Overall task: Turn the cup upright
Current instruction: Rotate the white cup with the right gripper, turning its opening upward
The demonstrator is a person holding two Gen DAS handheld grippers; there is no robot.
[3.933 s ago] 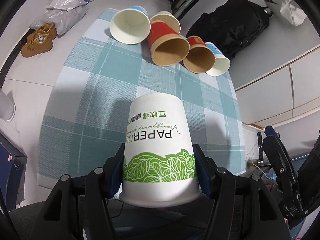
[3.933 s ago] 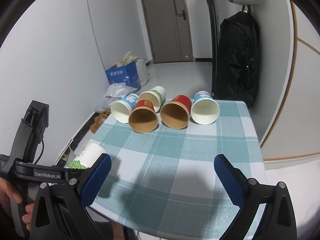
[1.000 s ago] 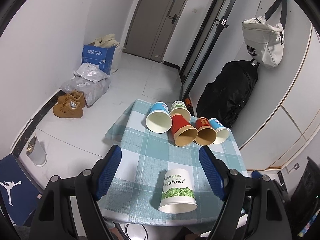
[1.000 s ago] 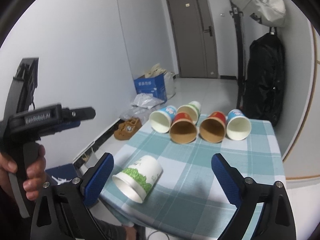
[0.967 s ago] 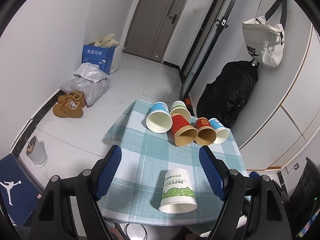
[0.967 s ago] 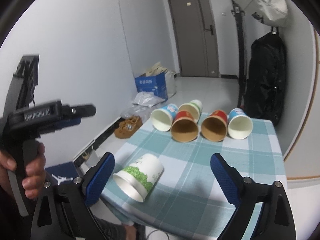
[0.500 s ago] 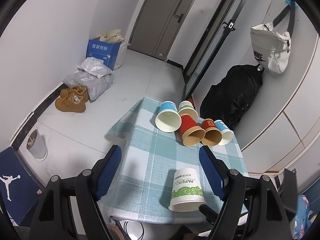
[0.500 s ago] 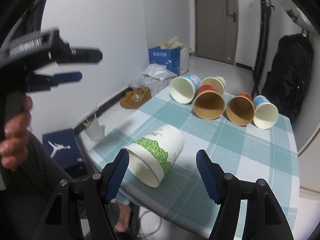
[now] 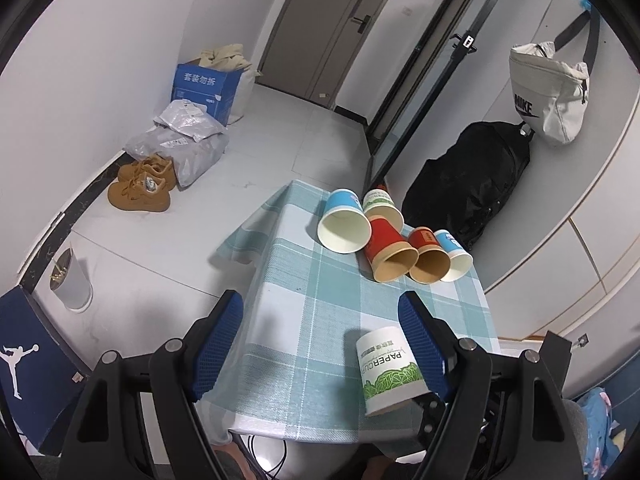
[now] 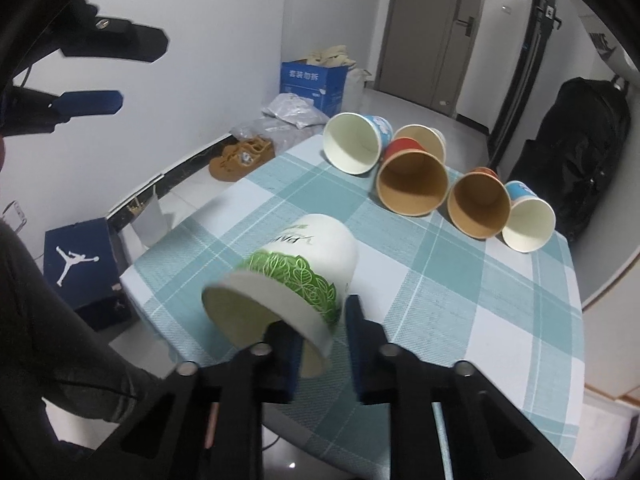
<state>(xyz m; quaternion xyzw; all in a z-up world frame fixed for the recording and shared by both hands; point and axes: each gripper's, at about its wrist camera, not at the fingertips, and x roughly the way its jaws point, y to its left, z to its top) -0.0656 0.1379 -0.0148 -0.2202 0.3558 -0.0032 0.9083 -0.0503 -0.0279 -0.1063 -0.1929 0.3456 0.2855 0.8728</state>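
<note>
one green-leaf paper cup (image 10: 298, 276) is lying on its side at the near edge of the worktop (image 10: 460, 280), its rim pinched by the right gripper (image 10: 320, 344). five other cups (image 10: 412, 182) are lying behind it. the left gripper (image 9: 320, 344) is held wide open, empty.

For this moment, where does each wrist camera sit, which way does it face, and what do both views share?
Left wrist: raised above the near table edge, looking down along the checked table toward the door; its own open left claw frames the view.
Right wrist: low at the near edge, looking across the table; the right claw pinches the rim of the green-leaf cup; the left claw shows upper left.
Shared: the green-leaf cup, five cups lying on their sides at the far end, and the blue box.
</note>
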